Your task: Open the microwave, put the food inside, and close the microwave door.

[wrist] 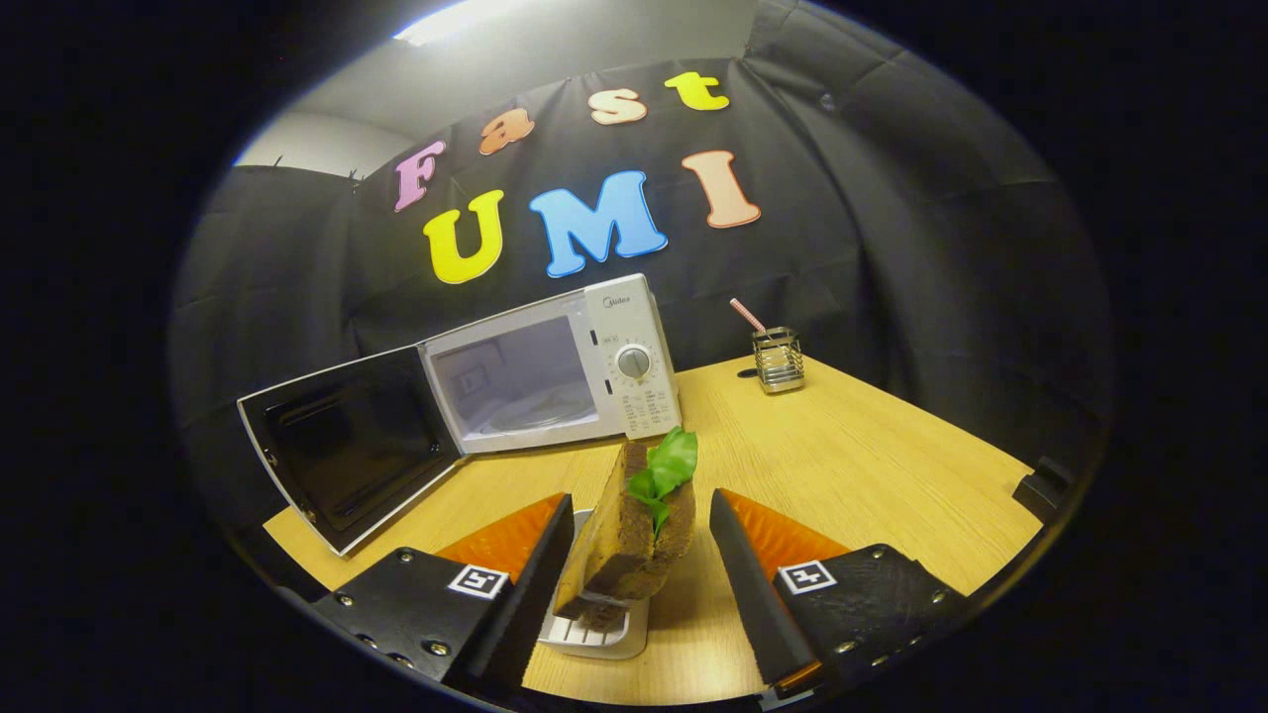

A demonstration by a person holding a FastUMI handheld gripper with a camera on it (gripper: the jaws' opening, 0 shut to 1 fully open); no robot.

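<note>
Bottom centre: gripper [641,540] spread wide, fingers apart on either side of the sandwich [626,540], not clearly pressing it. Standing on a white tray [604,634], green leaf poking out. Beyond, mid-frame on the wooden table [872,475]: microwave [555,366], door [347,446] swung open leftward. Further right, metal holder [779,360] with straw.

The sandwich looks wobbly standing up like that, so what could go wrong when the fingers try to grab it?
1. The sandwich stands on edge on a small white tray, and the fingers sit open either side. An uneven squeeze could tip it.
2. The green leaf sticks out of the top and might slip out.
3. The microwave door hangs wide open beside the path, so a careless swing could bump it.
</note>
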